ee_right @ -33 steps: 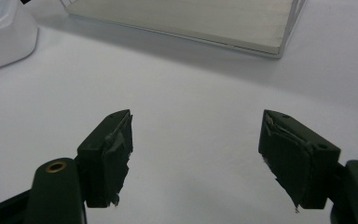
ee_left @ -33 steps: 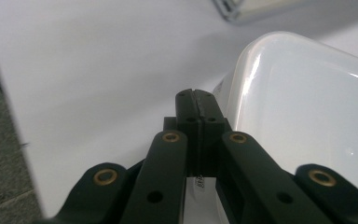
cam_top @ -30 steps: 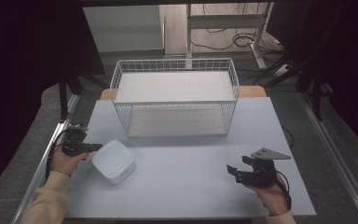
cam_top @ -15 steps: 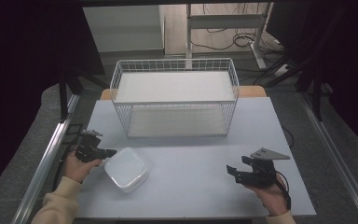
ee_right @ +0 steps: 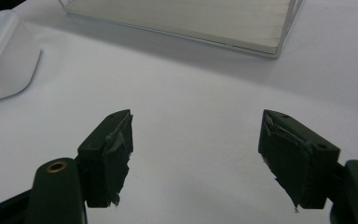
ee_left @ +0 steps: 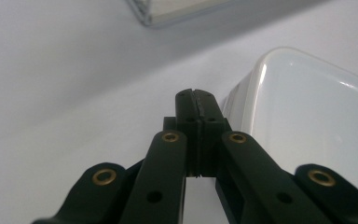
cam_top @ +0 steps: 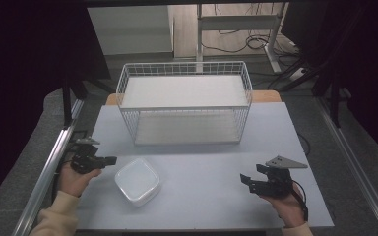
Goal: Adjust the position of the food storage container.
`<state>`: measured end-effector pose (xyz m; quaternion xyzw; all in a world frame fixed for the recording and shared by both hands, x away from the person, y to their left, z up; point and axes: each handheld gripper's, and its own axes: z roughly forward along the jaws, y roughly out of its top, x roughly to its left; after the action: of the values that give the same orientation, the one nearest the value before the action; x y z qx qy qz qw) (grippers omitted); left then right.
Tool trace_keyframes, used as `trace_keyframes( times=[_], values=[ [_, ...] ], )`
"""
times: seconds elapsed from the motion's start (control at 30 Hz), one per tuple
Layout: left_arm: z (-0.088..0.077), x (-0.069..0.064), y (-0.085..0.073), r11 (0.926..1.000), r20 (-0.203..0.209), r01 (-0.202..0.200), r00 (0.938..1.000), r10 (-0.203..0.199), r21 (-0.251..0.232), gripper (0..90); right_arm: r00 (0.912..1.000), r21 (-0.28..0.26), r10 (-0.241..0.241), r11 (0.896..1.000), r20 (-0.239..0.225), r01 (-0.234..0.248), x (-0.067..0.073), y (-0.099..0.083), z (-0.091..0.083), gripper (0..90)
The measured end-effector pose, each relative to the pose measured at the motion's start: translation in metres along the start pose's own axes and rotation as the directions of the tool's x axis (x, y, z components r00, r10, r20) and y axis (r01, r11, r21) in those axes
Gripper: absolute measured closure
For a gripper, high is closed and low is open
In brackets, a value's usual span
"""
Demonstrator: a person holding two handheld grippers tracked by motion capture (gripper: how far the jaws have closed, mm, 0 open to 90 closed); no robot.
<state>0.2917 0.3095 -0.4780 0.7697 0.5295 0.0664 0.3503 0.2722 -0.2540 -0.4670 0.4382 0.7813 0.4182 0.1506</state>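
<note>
White container (cam_top: 137, 181) keeps sliding right across the bench (cam_top: 211, 162), now front-left and short of the wire basket (cam_top: 184, 105), left claw (cam_top: 109, 161) pinched together empty beside its edge (nudging, I'd guess), right claw (cam_top: 250, 178) parked spread apart, so basket drop-off likely pending.

Dark room — grey floor (cam_top: 39, 105), cables (cam_top: 236, 42) behind, metal desk legs (cam_top: 199, 29).

In the right gripper view, the white container (ee_right: 2, 53) at ten o'clock is cut off by the frame's left edge.
</note>
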Motion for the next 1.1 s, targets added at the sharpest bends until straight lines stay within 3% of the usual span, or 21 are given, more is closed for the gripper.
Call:
trace_keyframes(
  times=[0.07,0.1,0.2,0.4,0.67,1.1],
  values=[
    [-0.007,0.001,-0.005,0.9999,0.000,0.008,1.0000,-0.008,-0.007,90.0,1.0000,0.000,0.000,1.000,0.000,0.000,0.000,0.000,0.000,26.1],
    [-0.017,0.001,-0.015,0.9997,0.004,0.019,0.9998,-0.019,-0.013,90.0,1.0000,-0.001,-0.002,1.000,0.004,0.002,0.000,0.000,0.000,26.1],
    [-0.026,-0.003,-0.032,0.9997,0.010,0.026,0.9996,-0.026,-0.005,90.0,1.0000,-0.002,-0.002,1.000,0.006,0.002,0.000,0.000,0.000,26.1],
    [-0.022,-0.014,-0.053,0.9989,0.052,0.030,0.9981,-0.032,0.037,90.0,1.0000,0.003,-0.003,1.000,0.006,0.002,0.001,0.000,0.001,26.1],
    [0.003,-0.024,-0.051,0.9957,0.084,0.029,0.9958,-0.037,0.088,90.0,0.9999,0.007,0.000,1.000,0.013,0.000,0.000,0.000,0.001,26.1],
    [0.023,-0.031,-0.037,0.9933,0.103,0.018,0.9942,-0.030,0.115,90.0,0.9999,0.009,0.003,1.000,0.015,-0.003,0.000,0.000,0.001,26.1]
  ],
)
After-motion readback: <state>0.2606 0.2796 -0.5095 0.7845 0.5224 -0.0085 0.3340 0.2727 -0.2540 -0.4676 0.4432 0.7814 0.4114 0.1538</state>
